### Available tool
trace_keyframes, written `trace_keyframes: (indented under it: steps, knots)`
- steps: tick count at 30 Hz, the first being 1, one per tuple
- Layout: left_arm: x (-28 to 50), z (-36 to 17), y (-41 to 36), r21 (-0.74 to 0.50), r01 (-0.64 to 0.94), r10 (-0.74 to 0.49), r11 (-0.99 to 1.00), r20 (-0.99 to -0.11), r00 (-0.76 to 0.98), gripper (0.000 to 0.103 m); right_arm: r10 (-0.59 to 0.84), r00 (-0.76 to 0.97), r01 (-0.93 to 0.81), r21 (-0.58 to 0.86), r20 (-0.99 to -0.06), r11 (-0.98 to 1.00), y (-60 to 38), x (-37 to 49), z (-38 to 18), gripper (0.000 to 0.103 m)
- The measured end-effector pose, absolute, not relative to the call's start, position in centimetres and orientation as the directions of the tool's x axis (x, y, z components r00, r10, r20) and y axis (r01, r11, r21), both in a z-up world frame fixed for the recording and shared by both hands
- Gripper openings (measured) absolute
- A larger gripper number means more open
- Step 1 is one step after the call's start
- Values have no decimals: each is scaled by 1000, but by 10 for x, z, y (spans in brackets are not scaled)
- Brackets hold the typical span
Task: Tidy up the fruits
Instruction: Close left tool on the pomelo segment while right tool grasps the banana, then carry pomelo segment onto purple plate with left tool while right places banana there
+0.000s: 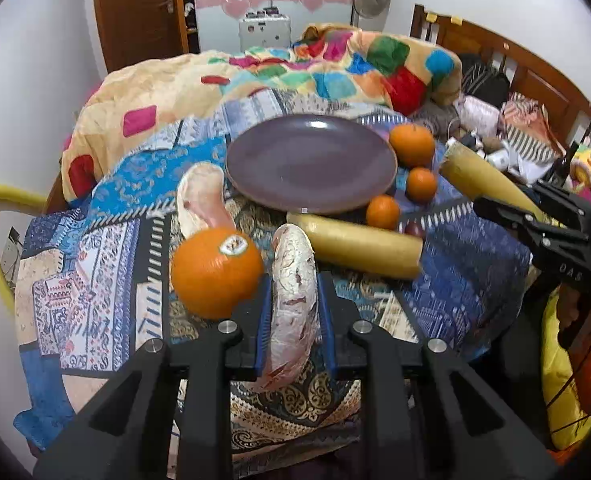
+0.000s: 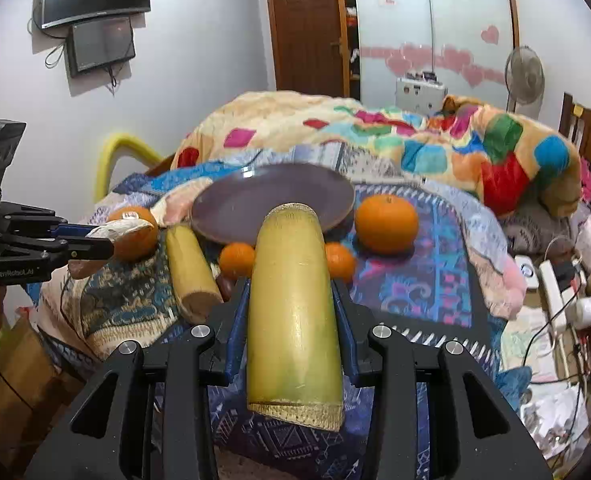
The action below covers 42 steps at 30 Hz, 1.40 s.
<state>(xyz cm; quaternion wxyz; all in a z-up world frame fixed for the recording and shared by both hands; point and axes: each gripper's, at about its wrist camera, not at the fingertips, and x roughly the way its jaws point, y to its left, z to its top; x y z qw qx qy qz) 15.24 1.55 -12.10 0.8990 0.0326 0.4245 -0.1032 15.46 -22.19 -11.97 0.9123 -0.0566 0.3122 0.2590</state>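
Left gripper (image 1: 294, 300): jaws clamped tight on a pale, pink-streaked curved peel-like piece (image 1: 295, 300), lifted off the patterned blue cloth (image 1: 95, 248) on the bed. Big sticker-labelled orange (image 1: 216, 272) sits just left of it, touching the left jaw; a second pale curved piece (image 1: 201, 196) lies behind it against the rim of the empty round purple plate (image 1: 311, 162). A yellow cut cane-like cylinder (image 1: 359, 246) lies across the path in front of the plate. Three smaller oranges sit to the plate's right: (image 1: 412, 145), (image 1: 421, 185), (image 1: 382, 212). Right gripper (image 2: 295, 300): jaws closed partway on another yellow cut cylinder (image 2: 295, 320), held up and pointing at the plate. Multicoloured quilt (image 1: 295, 68) bunched behind; bedside clutter far right.
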Motion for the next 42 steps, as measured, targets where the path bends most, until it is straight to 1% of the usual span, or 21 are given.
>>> trace_keyframes:
  steps: [13, 23, 32, 38, 42]
  knots:
    - [184, -89, 15, -35, 198, -165, 980, -701, 693, 22, 480, 715, -524, 65, -509, 849, -210, 173, -91, 36]
    - [220, -80, 8, -25, 200, -165, 979, -670, 724, 22, 489, 724, -527, 68, -487, 847, -198, 201, -87, 36]
    - [258, -92, 4, -42, 203, -176, 978, -684, 708, 22, 475, 720, -526, 48, -506, 849, -185, 225, -93, 36]
    - [284, -101, -2, -42, 205, -175, 978, -699, 693, 22, 465, 702, -539, 24, -539, 842, -173, 244, -100, 36]
    - [298, -111, -2, -67, 202, -187, 977, -724, 664, 22, 459, 679, -556, 7, -573, 831, -163, 257, -104, 36]
